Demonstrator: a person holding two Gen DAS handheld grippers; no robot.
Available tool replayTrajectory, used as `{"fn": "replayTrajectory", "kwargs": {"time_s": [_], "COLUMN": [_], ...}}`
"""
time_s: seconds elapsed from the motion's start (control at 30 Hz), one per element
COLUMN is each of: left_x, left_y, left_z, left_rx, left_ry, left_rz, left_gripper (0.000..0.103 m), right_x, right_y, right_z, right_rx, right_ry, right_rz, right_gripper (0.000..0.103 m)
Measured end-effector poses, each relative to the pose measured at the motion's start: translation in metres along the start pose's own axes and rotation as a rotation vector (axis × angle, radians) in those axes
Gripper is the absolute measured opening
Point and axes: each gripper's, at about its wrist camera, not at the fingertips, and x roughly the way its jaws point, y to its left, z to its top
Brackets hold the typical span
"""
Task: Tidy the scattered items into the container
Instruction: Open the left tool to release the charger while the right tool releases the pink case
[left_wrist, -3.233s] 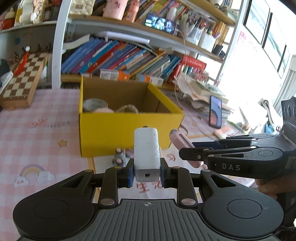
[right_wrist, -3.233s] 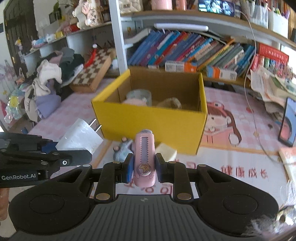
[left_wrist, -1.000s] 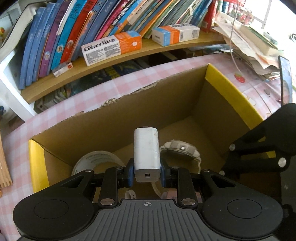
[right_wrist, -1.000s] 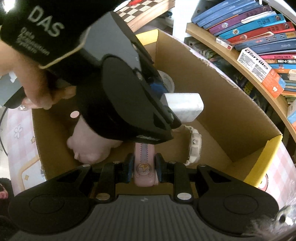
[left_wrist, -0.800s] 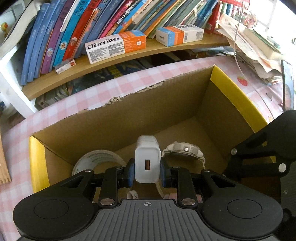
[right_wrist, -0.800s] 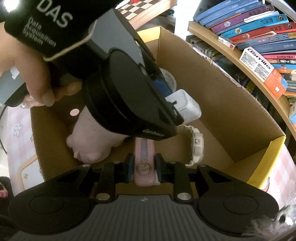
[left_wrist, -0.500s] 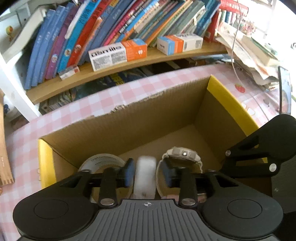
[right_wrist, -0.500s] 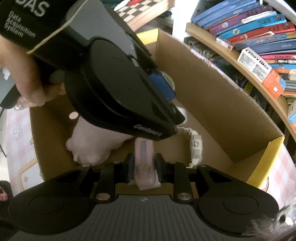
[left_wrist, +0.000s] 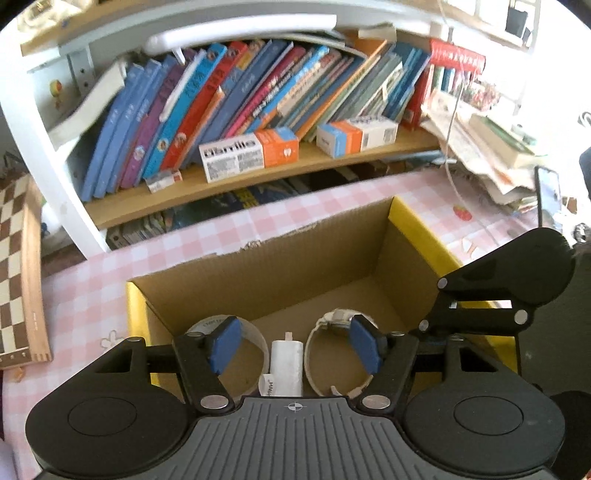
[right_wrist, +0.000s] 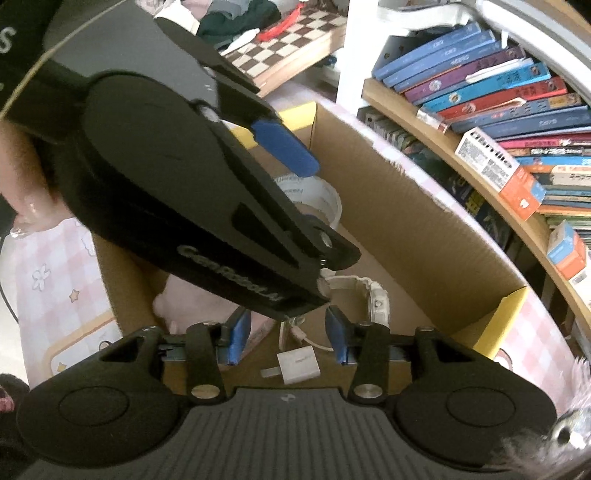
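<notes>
Charger (left_wrist: 285, 365) in box (left_wrist: 258, 273) — jaws opening.

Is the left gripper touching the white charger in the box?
Apart. The left wrist view shows the left gripper opening, blue pads clear of the white charger lying below.

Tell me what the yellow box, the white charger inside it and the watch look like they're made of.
Yellow box: corrugated cardboard, brown and matte inside, with a ragged torn top edge and a yellow outer face.
White charger: probably hard plastic, smooth and slightly glossy.
Watch: off-white strap and case, likely resin or rubbery plastic; too small to be sure.
</notes>
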Motion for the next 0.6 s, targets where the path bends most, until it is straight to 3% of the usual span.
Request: {"fn": "replayTrajectory", "kwargs": {"time_s": [0.6], "left_x": [-0.098], "left_y": [-0.018], "left_z": [-0.030], "left_rx": [0.026], "left_ry": [-0.220], "left_rz": [-0.001], "left_gripper": [0.073], "right_x": [-0.074], "right_y": [0.024], "right_z": [-0.012], "right_rx": [0.048], "right_ry": [-0.144], "right_rz": [-0.147], "right_gripper": [0.049]}}
